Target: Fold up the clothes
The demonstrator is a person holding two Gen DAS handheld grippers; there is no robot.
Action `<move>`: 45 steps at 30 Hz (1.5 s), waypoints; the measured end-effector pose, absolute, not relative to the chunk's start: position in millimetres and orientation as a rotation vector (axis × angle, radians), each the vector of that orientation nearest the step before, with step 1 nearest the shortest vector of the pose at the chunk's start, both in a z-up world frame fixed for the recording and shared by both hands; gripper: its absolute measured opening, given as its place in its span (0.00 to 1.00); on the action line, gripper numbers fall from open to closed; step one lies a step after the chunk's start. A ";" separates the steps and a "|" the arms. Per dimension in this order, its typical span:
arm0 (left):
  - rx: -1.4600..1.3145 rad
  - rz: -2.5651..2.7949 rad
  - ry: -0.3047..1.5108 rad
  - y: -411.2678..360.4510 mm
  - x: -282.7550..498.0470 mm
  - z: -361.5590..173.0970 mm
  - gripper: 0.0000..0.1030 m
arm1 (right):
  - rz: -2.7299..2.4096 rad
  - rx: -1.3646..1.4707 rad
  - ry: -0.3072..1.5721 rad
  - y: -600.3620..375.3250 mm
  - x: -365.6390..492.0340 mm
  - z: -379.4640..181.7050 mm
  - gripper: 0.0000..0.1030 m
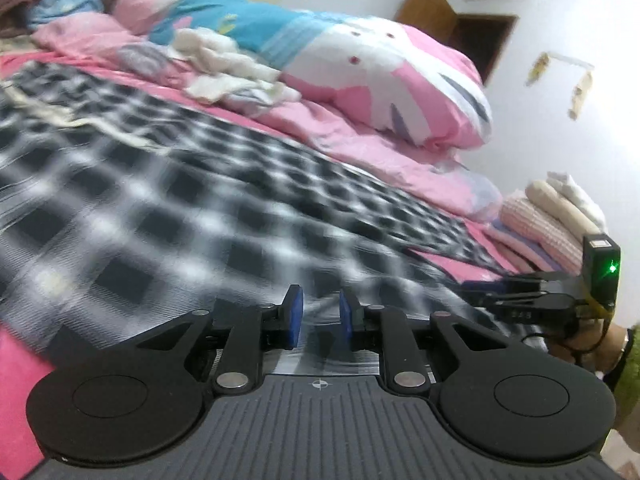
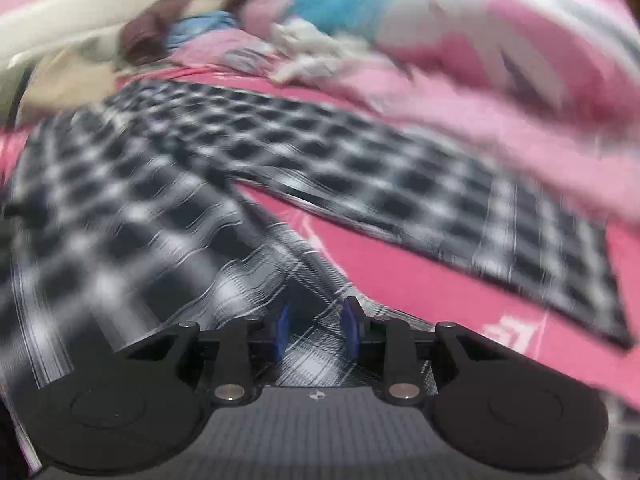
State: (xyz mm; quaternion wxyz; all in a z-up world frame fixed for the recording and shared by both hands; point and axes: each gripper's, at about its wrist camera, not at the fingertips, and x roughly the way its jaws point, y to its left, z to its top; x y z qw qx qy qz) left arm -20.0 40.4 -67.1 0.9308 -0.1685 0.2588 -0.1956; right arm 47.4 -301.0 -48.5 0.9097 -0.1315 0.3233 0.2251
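A black-and-white checked cloth (image 1: pixel 180 184) lies spread over the pink bed sheet (image 2: pixel 440 280). In the left wrist view its near edge runs up between the blue pads (image 1: pixel 294 316) of my left gripper (image 1: pixel 321 316), which is shut on it with a narrow gap. In the right wrist view the checked cloth (image 2: pixel 360 152) rises in a fold from the left into my right gripper (image 2: pixel 316 330), whose pads hold it. That fold hangs above the sheet. The right gripper (image 1: pixel 480 292) also shows at the cloth's right edge in the left wrist view. Both views are blurred.
A pink, white and blue quilt (image 1: pixel 400 80) is heaped along the far side of the bed, with a loose white garment (image 1: pixel 224 60) on it. A stack of folded clothes (image 1: pixel 552 216) sits at the right. A green sleeve (image 1: pixel 630 364) shows at the right edge.
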 end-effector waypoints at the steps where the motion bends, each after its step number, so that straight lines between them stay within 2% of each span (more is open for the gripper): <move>1: -0.322 -0.425 0.543 33.4 -16.9 -66.1 0.20 | 0.479 -0.274 0.667 -301.5 46.3 -45.2 0.29; 5: -0.224 -0.445 0.609 13.7 -6.3 -75.9 0.20 | 0.520 -0.241 0.655 -310.0 52.4 -28.2 0.29; 8: -0.258 -0.448 0.618 19.5 -5.8 -80.9 0.20 | 0.492 -0.139 0.646 -326.2 72.3 -16.1 0.29; 13: -0.268 -0.448 0.615 20.5 -8.0 -81.8 0.21 | 0.511 -0.107 0.779 -332.1 106.2 -36.2 0.32; 16: -0.283 -0.457 0.607 22.7 -9.4 -83.8 0.21 | 0.529 -0.165 0.781 -324.5 99.6 -40.4 0.32; 18: -0.298 -0.463 0.605 24.6 -6.5 -84.5 0.21 | 0.524 -0.214 0.772 -318.6 92.6 -39.3 0.27; 20: -0.308 -0.469 0.601 26.2 -5.9 -85.3 0.21 | 0.508 -0.265 0.753 -311.5 86.3 -39.0 0.06; 23: -0.308 -0.472 0.596 27.0 -6.8 -85.4 0.21 | 0.436 -0.304 0.660 -304.9 80.4 -30.4 0.04; 28: -0.300 -0.472 0.591 26.6 -8.7 -85.3 0.21 | 0.358 -0.223 0.684 -309.2 91.2 -48.4 0.07; 30: -0.300 -0.472 0.590 26.6 -8.9 -85.5 0.21 | 0.308 -0.117 0.685 -324.6 94.8 -47.2 0.23; 31: -0.299 -0.472 0.590 26.5 -9.0 -85.6 0.21 | 0.280 -0.057 0.682 -333.8 96.4 -45.2 0.38; 37: -0.297 -0.471 0.589 26.3 -9.7 -86.2 0.21 | 0.151 0.171 0.622 -397.4 71.3 -20.5 0.38; 42: -0.281 -0.463 0.592 23.7 -9.5 -85.2 0.21 | 0.241 0.212 0.746 -398.5 64.6 -38.1 0.36; 44: -0.272 -0.459 0.595 22.4 -9.4 -84.3 0.21 | 0.155 0.225 0.757 -404.0 79.7 -52.6 0.25; 45: -0.265 -0.456 0.597 21.4 -9.3 -83.5 0.21 | 0.115 0.256 0.729 -412.6 86.1 -53.8 0.25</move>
